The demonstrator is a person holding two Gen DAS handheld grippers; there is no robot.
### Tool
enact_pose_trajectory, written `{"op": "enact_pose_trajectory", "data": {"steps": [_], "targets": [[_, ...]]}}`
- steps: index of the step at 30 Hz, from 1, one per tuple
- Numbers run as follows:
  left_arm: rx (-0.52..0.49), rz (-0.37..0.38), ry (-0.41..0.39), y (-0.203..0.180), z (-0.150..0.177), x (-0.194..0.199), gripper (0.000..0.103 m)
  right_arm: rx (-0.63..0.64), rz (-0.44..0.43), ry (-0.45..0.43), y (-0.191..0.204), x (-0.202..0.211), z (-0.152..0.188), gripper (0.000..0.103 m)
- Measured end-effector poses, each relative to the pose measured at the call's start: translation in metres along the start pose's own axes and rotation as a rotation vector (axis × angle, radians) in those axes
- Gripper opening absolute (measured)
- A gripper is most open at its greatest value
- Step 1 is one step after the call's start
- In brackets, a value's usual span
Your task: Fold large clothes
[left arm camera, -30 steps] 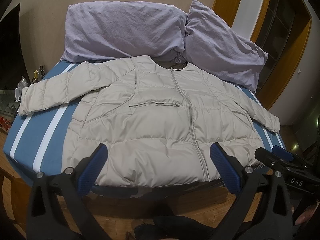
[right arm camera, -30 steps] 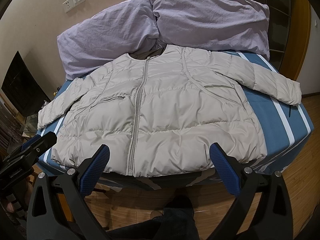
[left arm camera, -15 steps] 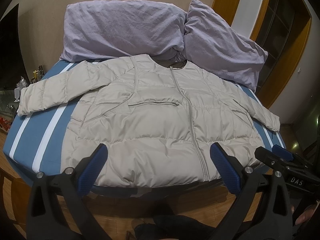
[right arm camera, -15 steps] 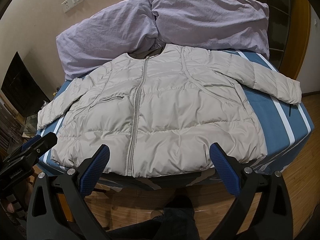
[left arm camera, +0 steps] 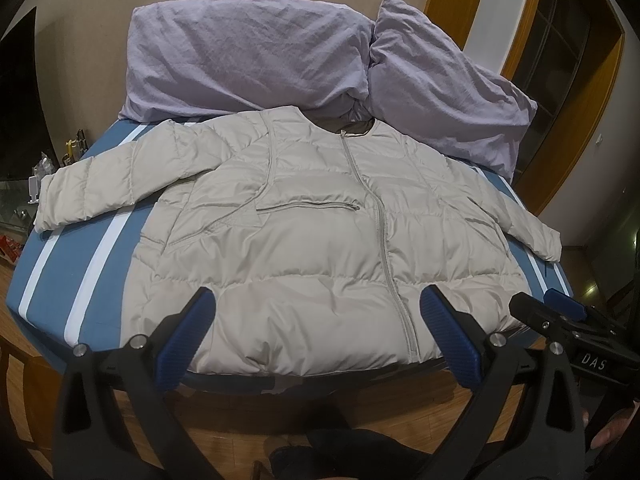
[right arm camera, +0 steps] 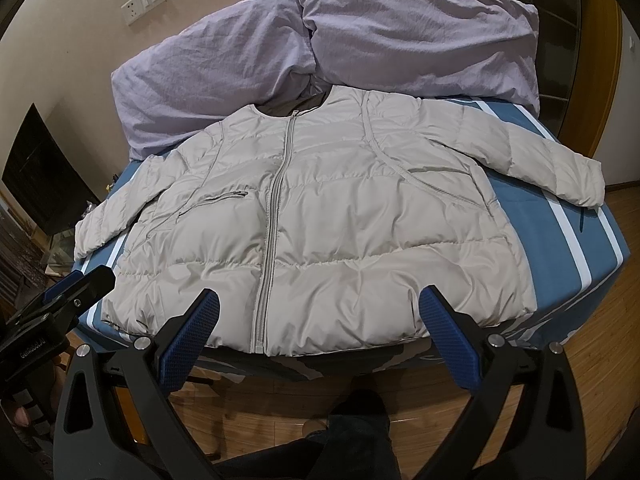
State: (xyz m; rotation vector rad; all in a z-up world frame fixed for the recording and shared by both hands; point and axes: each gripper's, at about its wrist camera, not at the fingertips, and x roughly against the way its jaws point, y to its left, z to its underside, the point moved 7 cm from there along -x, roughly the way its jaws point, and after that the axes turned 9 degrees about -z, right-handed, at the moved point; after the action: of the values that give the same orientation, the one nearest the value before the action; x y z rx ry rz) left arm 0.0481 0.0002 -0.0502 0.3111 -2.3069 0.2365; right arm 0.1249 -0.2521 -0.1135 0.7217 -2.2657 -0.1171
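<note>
A beige puffer jacket (left arm camera: 312, 236) (right arm camera: 320, 220) lies flat and zipped on a blue bed, collar toward the pillows, both sleeves spread outward. Its hem runs along the near bed edge. My left gripper (left arm camera: 318, 308) hovers open in front of the hem, holding nothing. In the right wrist view my right gripper (right arm camera: 320, 310) is open too, just short of the hem near the zipper's lower end. Each gripper also appears at the edge of the other's view, the right gripper (left arm camera: 560, 312) at lower right, the left gripper (right arm camera: 76, 284) at lower left.
Two lilac pillows (left arm camera: 248, 56) (right arm camera: 420, 32) lean on the wall behind the collar. The blue sheet with white stripes (left arm camera: 80, 264) (right arm camera: 560, 240) shows beside the jacket. Wooden floor (right arm camera: 592, 340) lies below. A dark trouser leg (right arm camera: 352, 432) stands near the bed. Cluttered low furniture (left arm camera: 24, 200) sits left.
Both views have shifted only slightly; the jacket sits a touch higher in frame. Jacket, pillows and both open grippers keep the same arrangement.
</note>
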Motion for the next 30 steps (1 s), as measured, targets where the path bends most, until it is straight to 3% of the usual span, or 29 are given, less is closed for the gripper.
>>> {"op": "enact_pose_trajectory", "data": {"steps": [30], "targets": [[-0.002,-0.001,0.012,-0.001,0.006,-0.01,0.101,-0.007,0.001,0.009,-0.007,-0.009,-0.002,0.101]]}}
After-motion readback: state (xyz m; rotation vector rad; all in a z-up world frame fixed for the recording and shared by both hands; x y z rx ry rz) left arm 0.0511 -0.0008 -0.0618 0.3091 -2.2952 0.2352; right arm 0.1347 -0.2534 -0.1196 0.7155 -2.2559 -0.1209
